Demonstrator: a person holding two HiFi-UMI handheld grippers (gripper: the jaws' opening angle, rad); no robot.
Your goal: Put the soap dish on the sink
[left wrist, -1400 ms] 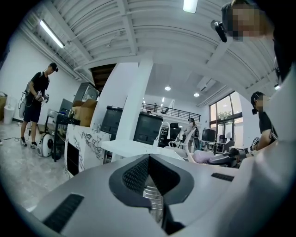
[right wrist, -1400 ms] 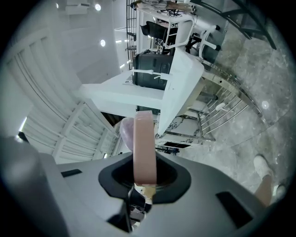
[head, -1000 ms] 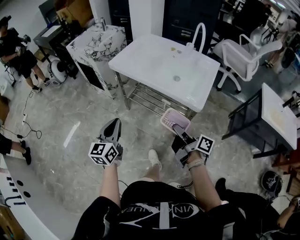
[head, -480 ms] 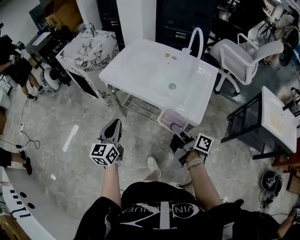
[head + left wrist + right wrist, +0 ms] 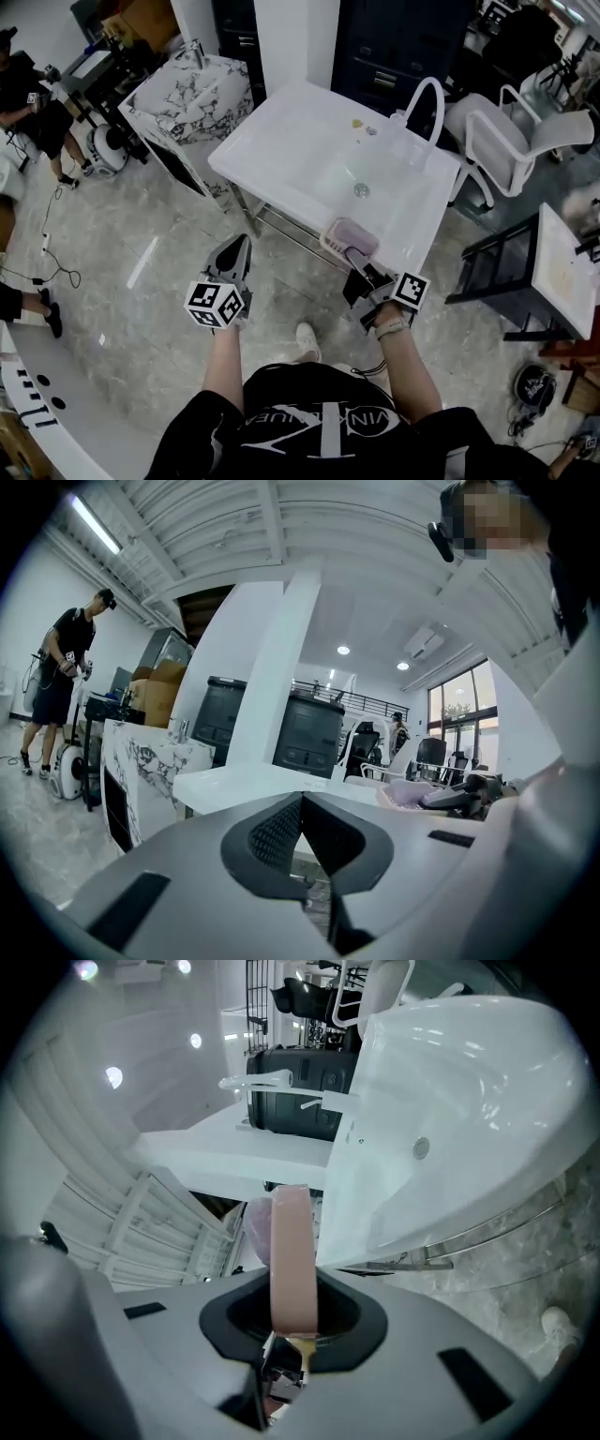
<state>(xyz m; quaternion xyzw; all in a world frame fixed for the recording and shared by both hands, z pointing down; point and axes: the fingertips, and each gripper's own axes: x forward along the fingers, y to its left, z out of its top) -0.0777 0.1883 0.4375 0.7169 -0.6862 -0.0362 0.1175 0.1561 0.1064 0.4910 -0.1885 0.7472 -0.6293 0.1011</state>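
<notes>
**Soap dish brought up to the sink's near edge, still held**

Within the last second the person has closed in on the white rectangular sink (image 5: 281, 141). The pink plastic soap dish (image 5: 349, 234), which was over the floor short of the sink, now overlaps its near rim. The right tool (image 5: 356, 258) has its jaws clamped narrowly on the dish's wall, and the right gripper view shows the dish edge-on between them. The left tool (image 5: 233, 251) is closed on nothing and hangs over the floor, left of the dish. By my reading, only the reach over the rim and the release are left to do. Nothing appears to lie in the dish. The basin looks dry, showing only its round metal drain (image 5: 361, 190) and a small yellowish bit (image 5: 357, 123) on the far ledge by the tap.
</notes>
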